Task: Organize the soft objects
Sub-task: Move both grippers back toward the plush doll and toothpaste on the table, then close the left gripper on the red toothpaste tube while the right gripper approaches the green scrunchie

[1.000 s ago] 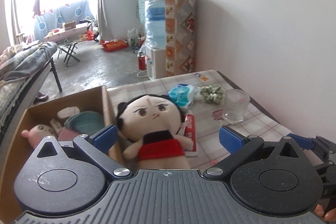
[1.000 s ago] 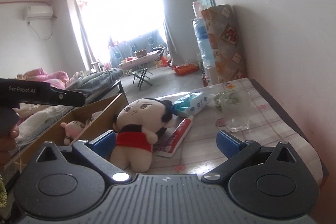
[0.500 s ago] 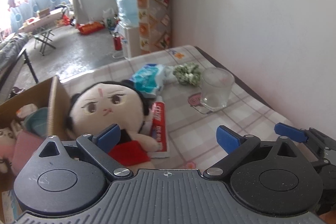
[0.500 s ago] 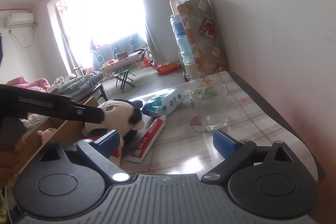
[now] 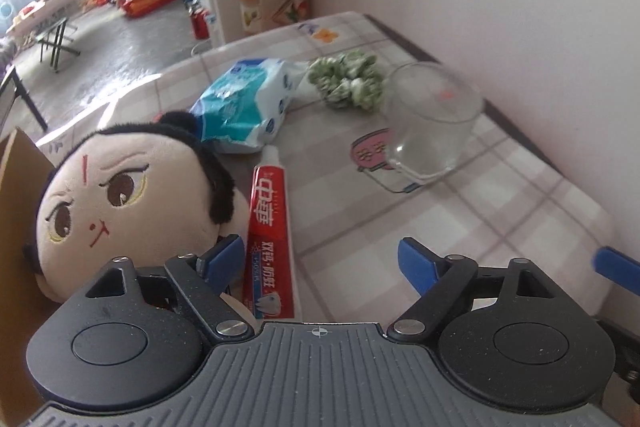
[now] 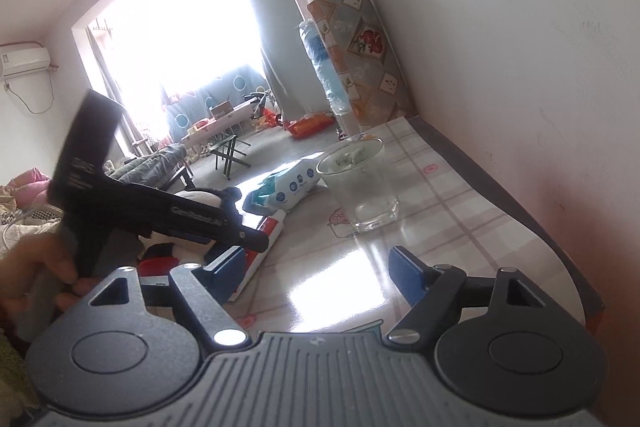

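Note:
A plush doll with black hair and a red dress lies on the checked tablecloth, against a cardboard box. My left gripper hangs low over the table with its jaws closing. Its left pad sits just beside the doll's head, and a red toothpaste tube lies between the fingers without being pressed. My right gripper is also closing, over bare cloth and with nothing in it. In the right wrist view, the left gripper's black body hides most of the doll.
A blue tissue pack, a green scrunchie and a clear glass stand further back on the table. The wall runs along the right side. A person's hand grips the left tool. The table edge curves at right.
My left gripper has dropped toward the table and come close to the doll's head and the toothpaste. Both pairs of jaws have narrowed. The right gripper has edged forward and rolled a little.

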Demonstrator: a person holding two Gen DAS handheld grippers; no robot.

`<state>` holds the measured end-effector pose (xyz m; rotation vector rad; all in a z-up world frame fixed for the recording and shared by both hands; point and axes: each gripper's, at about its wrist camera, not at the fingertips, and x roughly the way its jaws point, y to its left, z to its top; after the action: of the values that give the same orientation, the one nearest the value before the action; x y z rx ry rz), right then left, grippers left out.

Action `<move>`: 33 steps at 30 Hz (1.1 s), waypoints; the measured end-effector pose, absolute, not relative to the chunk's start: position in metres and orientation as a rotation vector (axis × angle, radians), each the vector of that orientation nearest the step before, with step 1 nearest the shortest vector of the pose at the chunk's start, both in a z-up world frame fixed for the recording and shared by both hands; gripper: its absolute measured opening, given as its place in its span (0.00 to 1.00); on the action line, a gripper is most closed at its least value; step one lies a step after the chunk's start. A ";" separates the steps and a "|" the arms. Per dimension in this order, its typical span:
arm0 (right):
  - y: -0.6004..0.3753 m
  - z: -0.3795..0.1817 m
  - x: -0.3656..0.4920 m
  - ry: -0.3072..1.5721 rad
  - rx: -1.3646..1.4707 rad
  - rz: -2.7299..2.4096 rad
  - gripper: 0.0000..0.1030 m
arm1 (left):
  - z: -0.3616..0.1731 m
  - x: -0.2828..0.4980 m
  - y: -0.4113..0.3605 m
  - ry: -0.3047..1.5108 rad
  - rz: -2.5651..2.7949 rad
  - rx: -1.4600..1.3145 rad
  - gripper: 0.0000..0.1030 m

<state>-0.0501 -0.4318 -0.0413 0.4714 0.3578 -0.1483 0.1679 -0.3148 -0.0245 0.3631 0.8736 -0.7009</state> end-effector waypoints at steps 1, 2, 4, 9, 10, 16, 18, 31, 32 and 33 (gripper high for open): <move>-0.434 -0.042 -0.050 0.360 0.475 -0.148 0.78 | -0.029 0.174 -0.317 0.891 -0.688 0.360 0.76; -0.436 -0.044 -0.049 0.360 0.481 -0.148 0.78 | -0.033 0.178 -0.317 0.906 -0.677 0.357 0.74; -0.440 -0.046 -0.048 0.360 0.493 -0.145 0.77 | -0.042 0.189 -0.321 0.928 -0.650 0.359 0.71; -0.445 -0.051 -0.049 0.359 0.519 -0.125 0.74 | -0.048 0.195 -0.330 0.906 -0.619 0.402 0.68; -0.445 -0.052 -0.049 0.361 0.521 -0.121 0.72 | -0.049 0.196 -0.333 0.902 -0.614 0.416 0.68; -0.446 -0.052 -0.049 0.360 0.522 -0.112 0.70 | -0.058 0.196 -0.349 0.868 -0.564 0.497 0.61; -0.447 -0.051 -0.051 0.356 0.523 -0.112 0.70 | -0.059 0.197 -0.351 0.863 -0.551 0.511 0.51; -0.451 -0.049 -0.061 0.332 0.554 -0.114 0.70 | -0.057 0.199 -0.348 0.930 -0.604 0.513 0.44; -0.450 -0.050 -0.062 0.330 0.556 -0.115 0.71 | -0.058 0.202 -0.349 0.940 -0.603 0.511 0.45; -0.450 -0.050 -0.063 0.329 0.559 -0.116 0.71 | -0.058 0.203 -0.350 0.949 -0.598 0.512 0.44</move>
<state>-0.0625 -0.4504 -0.0501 0.5595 0.3291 -0.1162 0.2035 -0.3496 -0.0583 0.5116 0.9487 -0.5978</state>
